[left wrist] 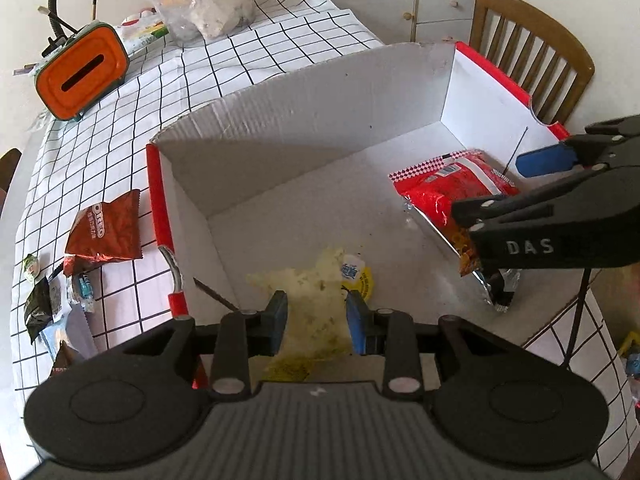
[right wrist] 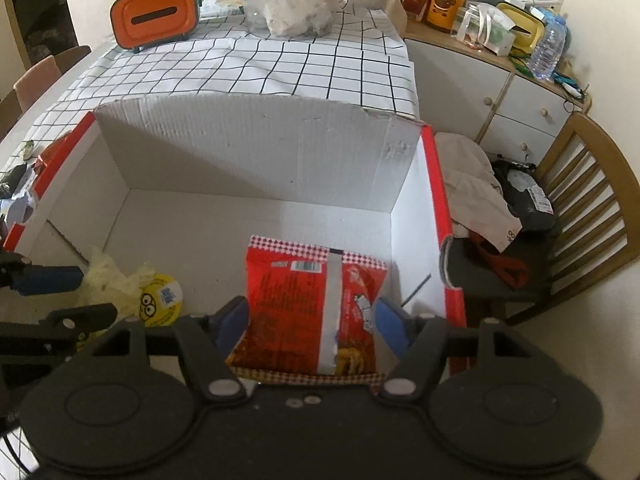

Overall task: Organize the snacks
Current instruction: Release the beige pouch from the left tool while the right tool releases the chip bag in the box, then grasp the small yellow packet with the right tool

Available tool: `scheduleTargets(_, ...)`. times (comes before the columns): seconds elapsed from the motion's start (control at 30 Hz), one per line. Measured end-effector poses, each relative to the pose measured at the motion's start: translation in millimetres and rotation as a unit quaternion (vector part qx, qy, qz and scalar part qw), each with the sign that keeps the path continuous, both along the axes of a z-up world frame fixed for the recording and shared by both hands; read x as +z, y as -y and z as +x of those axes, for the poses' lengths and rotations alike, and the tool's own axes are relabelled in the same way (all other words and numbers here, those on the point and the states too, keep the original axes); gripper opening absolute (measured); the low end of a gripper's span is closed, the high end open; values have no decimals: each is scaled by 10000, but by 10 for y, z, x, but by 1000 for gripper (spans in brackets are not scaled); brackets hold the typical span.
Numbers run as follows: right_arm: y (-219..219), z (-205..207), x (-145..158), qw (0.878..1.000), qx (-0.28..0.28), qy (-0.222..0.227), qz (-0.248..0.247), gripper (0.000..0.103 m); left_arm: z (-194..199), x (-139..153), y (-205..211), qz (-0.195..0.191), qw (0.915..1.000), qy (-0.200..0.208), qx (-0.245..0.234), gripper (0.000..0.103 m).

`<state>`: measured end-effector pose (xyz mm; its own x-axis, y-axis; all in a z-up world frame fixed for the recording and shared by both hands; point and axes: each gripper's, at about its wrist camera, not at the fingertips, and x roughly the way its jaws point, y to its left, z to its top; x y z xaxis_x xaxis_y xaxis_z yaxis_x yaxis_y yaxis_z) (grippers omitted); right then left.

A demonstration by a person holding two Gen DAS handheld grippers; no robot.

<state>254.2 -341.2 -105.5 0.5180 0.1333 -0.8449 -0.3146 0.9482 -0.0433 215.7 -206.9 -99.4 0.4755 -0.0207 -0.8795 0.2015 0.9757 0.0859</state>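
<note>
Red snack packet (right wrist: 316, 308): a flat, crinkled foil pouch, printed red with a red-and-white checkered band along each short edge, a silver back seam running down its length, and a barcode near the far end. It lay inside the white cardboard box (right wrist: 256, 152) near the box's right wall, resting on the box floor at its far end. Its long axis ran from the right gripper (right wrist: 312, 324) toward the box's far wall, with the barcode end pointing away from the gripper. The right gripper's blue pads (right wrist: 390, 324) stood spread on either side of the packet's near end; whether they pressed on the foil could not be told. In the left wrist view the same packet (left wrist: 452, 196) lay in the box's right portion, its silver edge uppermost.

A pale yellow snack bag (left wrist: 316, 312) with a round yellow label (right wrist: 160, 300) lay on the box floor at the near left, between the spread fingers of the left gripper (left wrist: 316, 318); contact could not be told. An Oreo packet (left wrist: 106, 232) lay outside the box on the checked tablecloth (left wrist: 192, 68), near smaller wrappers. An orange tissue box (left wrist: 80, 72) stood at the table's far side.
</note>
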Motion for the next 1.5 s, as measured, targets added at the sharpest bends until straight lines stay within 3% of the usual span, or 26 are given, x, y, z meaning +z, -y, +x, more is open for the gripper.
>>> scheduleTargets(0.13,69,-61,84,9999,-35,39,155,70,-48,62,-29,-65,9999,105,25,32)
scheduleTargets(0.27,107,-172,216,9991,-11,119,396,70,-112,195,-111,-357,9989,260,142,48)
scheduleTargets(0.77,-22,-609,762,9930,190,563,1023,80,-529,715,-560,-814,9913,902,510,61)
scheduleTargets(1.2,-631,-945,886,9890,444,648,1255,90,-889,842,-1286,-889,9862,1258,603,79)
scheduleTargets(1.5,-1215,-1150,856,9876,666,755,1204,102,-1028,788,-1908,-805,9848,1401,638,86)
